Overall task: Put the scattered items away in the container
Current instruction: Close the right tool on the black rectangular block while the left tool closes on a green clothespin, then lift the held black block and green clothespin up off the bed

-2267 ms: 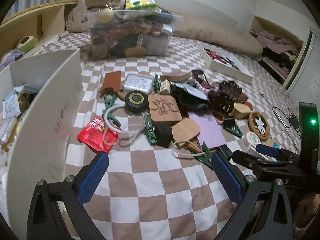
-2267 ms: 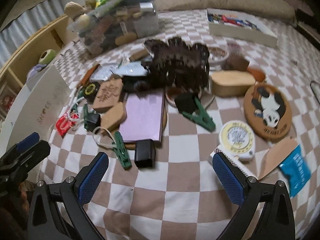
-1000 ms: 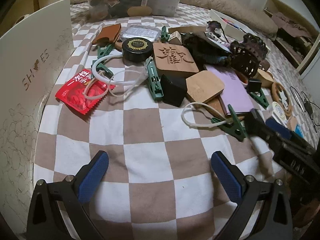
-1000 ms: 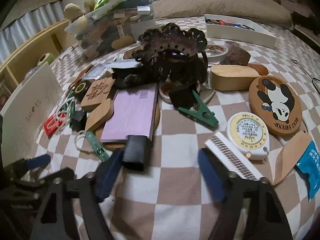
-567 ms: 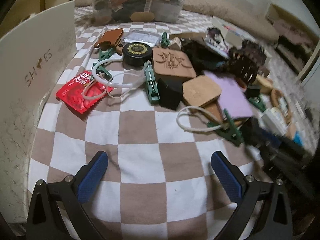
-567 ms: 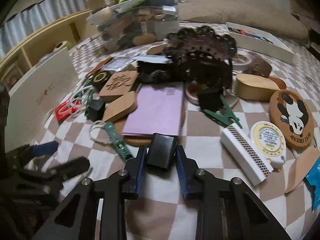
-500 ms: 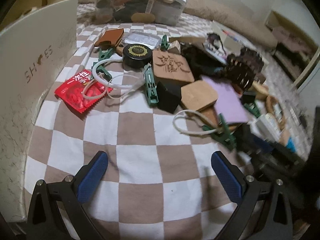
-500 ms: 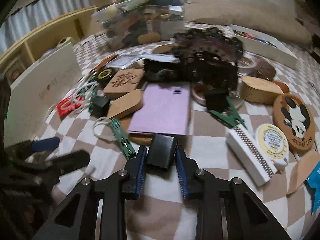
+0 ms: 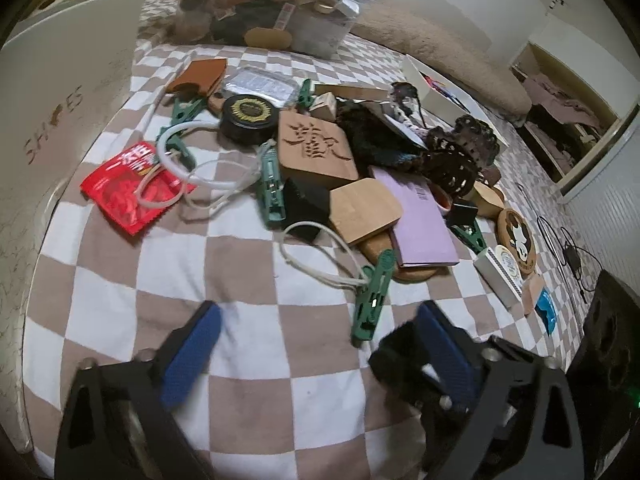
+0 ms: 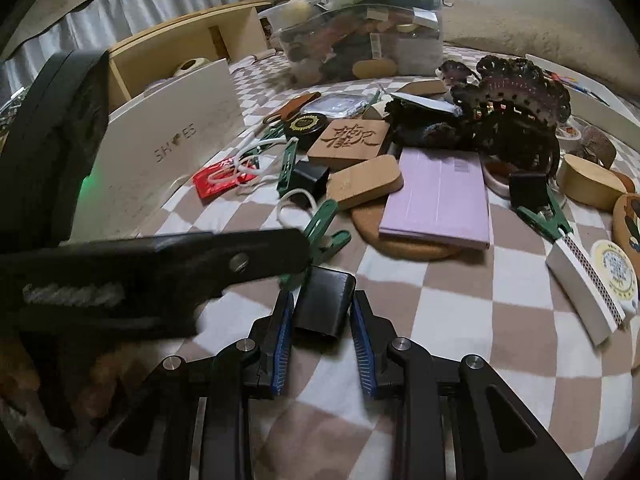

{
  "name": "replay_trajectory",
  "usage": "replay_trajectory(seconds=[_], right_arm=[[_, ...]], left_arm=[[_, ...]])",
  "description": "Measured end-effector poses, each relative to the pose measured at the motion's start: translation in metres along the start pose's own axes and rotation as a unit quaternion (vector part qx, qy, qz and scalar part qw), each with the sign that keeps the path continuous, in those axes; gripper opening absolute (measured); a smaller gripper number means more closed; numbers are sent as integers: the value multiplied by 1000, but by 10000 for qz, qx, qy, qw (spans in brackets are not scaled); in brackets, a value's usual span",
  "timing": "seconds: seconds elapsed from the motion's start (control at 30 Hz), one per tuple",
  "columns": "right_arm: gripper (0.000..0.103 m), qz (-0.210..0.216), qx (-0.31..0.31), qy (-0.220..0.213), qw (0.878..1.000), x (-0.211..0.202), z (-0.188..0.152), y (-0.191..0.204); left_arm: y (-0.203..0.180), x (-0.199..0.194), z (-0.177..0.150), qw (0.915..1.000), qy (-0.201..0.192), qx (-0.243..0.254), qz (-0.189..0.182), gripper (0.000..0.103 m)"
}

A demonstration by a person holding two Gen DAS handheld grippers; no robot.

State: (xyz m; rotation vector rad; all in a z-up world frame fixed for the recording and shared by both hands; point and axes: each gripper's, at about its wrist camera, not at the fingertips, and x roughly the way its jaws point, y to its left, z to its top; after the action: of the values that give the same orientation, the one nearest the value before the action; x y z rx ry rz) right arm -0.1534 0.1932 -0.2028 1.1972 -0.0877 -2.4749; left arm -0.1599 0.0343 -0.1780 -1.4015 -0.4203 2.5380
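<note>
My right tongs pinch the black case, left tongs spread empty; nearly everything's unsorted on the bed, white box waiting.

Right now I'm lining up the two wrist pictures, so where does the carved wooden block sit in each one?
Left wrist: the carved wooden block lies upper centre, in the pile.
Right wrist: the block lies upper centre, slightly right of the middle.
Shared landmark: the round black tin, just left of the block in both views.

Right gripper jaws closed on black case, lifted it from purple book's edge toward viewer.
</note>
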Motion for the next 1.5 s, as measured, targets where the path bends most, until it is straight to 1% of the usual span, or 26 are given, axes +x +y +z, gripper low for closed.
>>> replay_trajectory(seconds=[0.03,0.07,0.13,0.23,0.27,0.4,0.47,0.53,0.6,0.7,0.87,1.0,1.1,1.17,1.5], right_arm=[[30,8,5,13,10000,-1,-2,1],[30,8,8,29,10000,-2,-4,2],[30,-19,16,43,10000,-4,-7,3],[30,-34,89,41,9999,-8,-11,4],[30,-44,93,35,9999,-9,-13,4],[30,-65,74,40,9999,-12,-15,5],[29,-75,49,41,10000,-13,-16,6],[27,-86,16,29,10000,-14,-16,7],[23,-98,4,19,10000,-15,-16,7],[22,-120,35,-27,9999,-16,-17,7],[16,-207,42,-85,9997,-21,-19,7],[16,-495,142,-184,9985,-24,-17,0],[16,-446,372,-228,9981,-25,-14,-9],[16,-435,415,-238,9979,-27,-13,-11],[16,-364,265,-181,9988,-30,-15,-4]], left_arm=[[-2,2,1,10000,0,57,-10,82],[-3,3,2,10000,2,91,-27,80],[-5,5,3,9998,14,163,-75,71],[-11,9,4,9993,45,334,-165,64],[-14,11,4,9989,66,414,-188,63],[-25,17,2,9971,68,764,5,52],[-26,19,3,9968,79,795,11,41],[-24,19,4,9972,119,738,-59,21],[-22,20,3,9975,159,683,-129,14],[-23,18,1,9973,142,705,-138,12],[-17,13,-1,9984,147,476,-269,10],[-17,7,-4,9987,94,458,-227,10],[-18,4,-6,9986,63,502,-121,10],[-18,2,-8,9985,56,545,-39,10],[-10,-11,-11,9990,-59,433,108,10]])
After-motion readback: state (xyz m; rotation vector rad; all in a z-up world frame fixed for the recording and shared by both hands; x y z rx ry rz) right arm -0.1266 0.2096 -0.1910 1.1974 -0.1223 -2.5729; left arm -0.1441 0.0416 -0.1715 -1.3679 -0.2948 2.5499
